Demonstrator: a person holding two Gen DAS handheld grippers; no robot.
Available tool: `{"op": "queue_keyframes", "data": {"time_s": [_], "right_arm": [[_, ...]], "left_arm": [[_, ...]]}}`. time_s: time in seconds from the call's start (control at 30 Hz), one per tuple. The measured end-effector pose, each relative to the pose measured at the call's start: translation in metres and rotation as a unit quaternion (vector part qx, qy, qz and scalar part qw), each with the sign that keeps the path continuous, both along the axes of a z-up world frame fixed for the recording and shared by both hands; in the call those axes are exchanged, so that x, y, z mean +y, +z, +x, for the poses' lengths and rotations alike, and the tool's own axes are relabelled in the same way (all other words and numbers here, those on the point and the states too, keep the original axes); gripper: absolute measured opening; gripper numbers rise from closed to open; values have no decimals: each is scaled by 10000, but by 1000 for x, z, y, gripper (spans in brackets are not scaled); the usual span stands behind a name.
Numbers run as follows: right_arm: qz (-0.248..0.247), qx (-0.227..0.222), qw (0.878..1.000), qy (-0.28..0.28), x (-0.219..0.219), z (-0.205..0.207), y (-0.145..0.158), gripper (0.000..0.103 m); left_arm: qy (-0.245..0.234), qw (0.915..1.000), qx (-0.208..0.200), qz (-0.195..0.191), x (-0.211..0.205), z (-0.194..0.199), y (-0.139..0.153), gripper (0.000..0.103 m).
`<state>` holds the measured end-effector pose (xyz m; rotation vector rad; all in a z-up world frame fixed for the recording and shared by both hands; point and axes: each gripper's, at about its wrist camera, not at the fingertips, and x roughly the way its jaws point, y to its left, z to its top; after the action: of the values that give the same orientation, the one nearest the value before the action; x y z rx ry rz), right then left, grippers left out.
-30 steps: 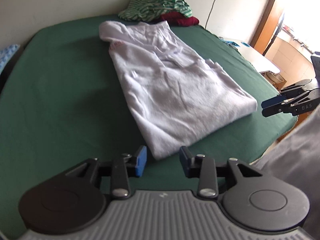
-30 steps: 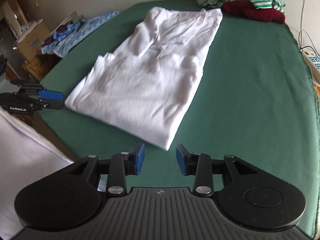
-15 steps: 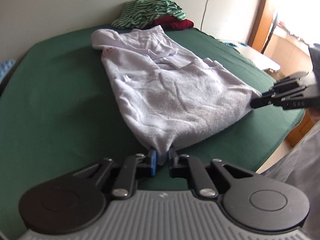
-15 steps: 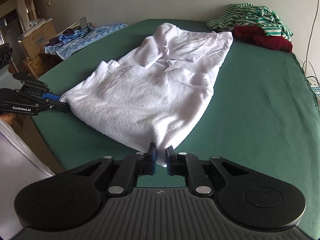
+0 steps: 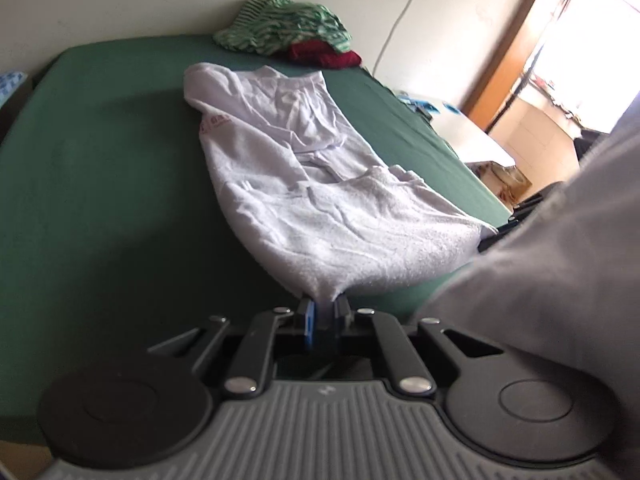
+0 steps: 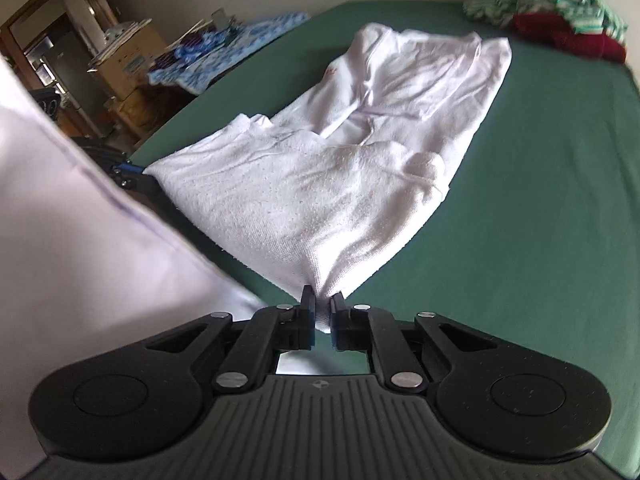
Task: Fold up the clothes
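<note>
A white shirt [image 5: 320, 208] lies lengthwise on the green bed [image 5: 100, 200], collar end far, hem end near. My left gripper [image 5: 323, 312] is shut on one near hem corner and holds it lifted. My right gripper [image 6: 322, 312] is shut on the other near hem corner of the shirt [image 6: 340, 168], also lifted. The near half of the shirt hangs up off the bed between the two grippers. In the right wrist view the left gripper [image 6: 128, 174] shows at the shirt's left corner, partly hidden by the person's pale clothing.
A green-striped garment [image 5: 280, 36] and a dark red one [image 5: 328, 56] are piled at the far corner of the bed [image 6: 560, 160]. Blue patterned cloth [image 6: 224, 52] and cardboard boxes [image 6: 128, 60] stand beyond the left side. A white table [image 5: 472, 136] stands right.
Both grippers closed on the shirt's near hem corners, then lifted them; the near half has risen off the bed. The person's clothing has come further into both views.
</note>
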<state>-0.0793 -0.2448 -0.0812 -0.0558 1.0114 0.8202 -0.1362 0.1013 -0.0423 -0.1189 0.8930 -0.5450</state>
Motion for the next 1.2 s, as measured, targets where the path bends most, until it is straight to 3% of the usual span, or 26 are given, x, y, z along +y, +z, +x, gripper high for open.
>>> {"op": "queue_keyframes", "data": {"time_s": [0.13, 0.27, 0.37, 0.5, 0.7, 0.83, 0.9, 0.97, 1.0, 1.1, 1.2], "right_arm": [[288, 254, 9990, -215, -6, 7, 6, 7], [761, -19, 9951, -638, -13, 39, 27, 7], [975, -185, 9911, -885, -14, 71, 33, 7], [1192, -390, 9855, -1139, -12, 117, 31, 7], [1114, -354, 9803, -1592, 1, 171, -4, 7], [1153, -136, 9755, -1870, 6, 194, -27, 8], [932, 32, 9736, -2081, 7, 200, -38, 11], [847, 229, 9715, -2201, 3, 199, -42, 16], [900, 115, 9698, -2263, -1, 192, -35, 18], [948, -202, 9680, -2313, -10, 168, -12, 45], [723, -296, 9741, -2122, -8, 143, -5, 48]], "left_arm": [[201, 9996, 50, -216, 3, 16, 3, 5], [415, 9974, -272, -526, 12, 51, 26, 6], [447, 9961, -542, -526, 14, 88, 38, 6], [656, 9960, -375, -476, 16, 149, 27, 7], [924, 9946, -10, -465, 16, 217, -14, 7], [986, 9946, 106, -316, 15, 233, -32, 7], [968, 9949, 191, -198, 16, 238, -40, 10], [971, 9950, 201, -144, 20, 237, -41, 18], [1003, 9947, 167, -152, 23, 235, -39, 20], [1218, 9922, -36, -248, 41, 218, -25, 24], [1159, 9925, 56, -390, 42, 190, -21, 43]]}}
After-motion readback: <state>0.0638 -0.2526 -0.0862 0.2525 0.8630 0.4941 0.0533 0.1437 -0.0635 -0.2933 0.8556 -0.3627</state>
